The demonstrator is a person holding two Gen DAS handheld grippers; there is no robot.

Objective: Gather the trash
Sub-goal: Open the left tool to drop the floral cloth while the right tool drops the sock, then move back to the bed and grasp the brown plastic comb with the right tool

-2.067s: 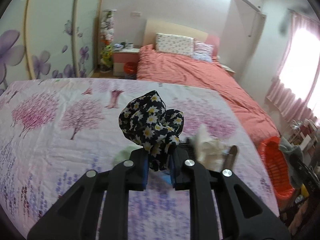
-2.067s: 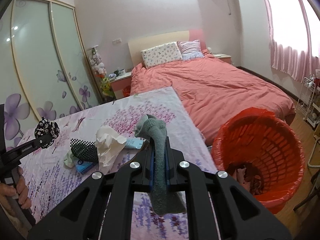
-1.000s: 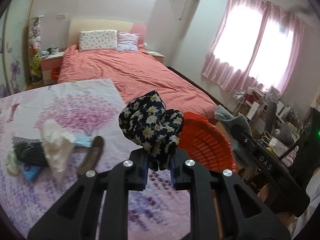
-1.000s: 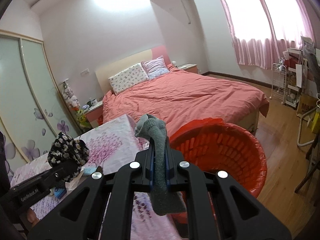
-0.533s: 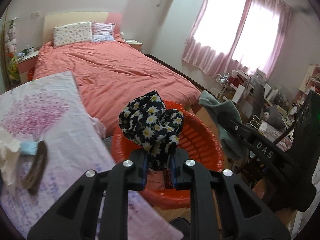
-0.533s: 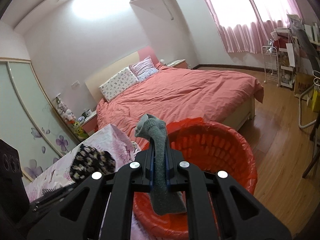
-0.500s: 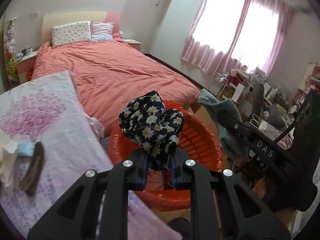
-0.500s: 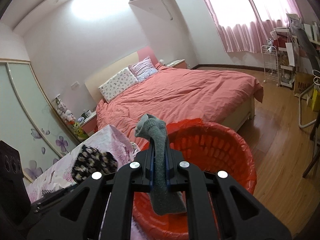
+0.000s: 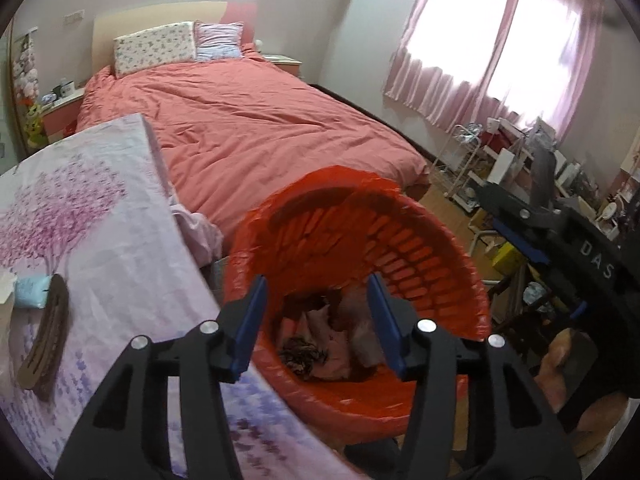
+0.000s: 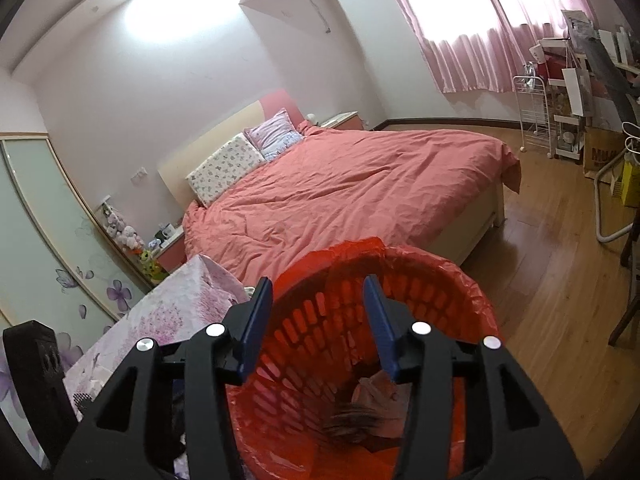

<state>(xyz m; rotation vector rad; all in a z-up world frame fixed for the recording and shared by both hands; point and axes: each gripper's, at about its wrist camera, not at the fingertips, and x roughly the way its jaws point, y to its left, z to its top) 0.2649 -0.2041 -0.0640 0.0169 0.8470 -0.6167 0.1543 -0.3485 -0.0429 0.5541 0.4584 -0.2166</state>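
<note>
A floral-covered table (image 9: 100,240) holds a brown insole (image 9: 44,340) and blue packet (image 9: 30,298). A red basket (image 9: 420,248) stands on the wooden floor (image 10: 560,280) beside it.

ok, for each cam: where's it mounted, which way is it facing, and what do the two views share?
Left wrist: sits on the left gripper, looking forward and down past its open blue-padded fingers into the red basket; the flowered table cover lies to the left, the other gripper to the right.
Right wrist: sits on the right gripper, fingers open, above the same basket, facing the bed; a black device body shows at the left edge.
Shared: basket, bed, table cover, pink curtains.
</note>
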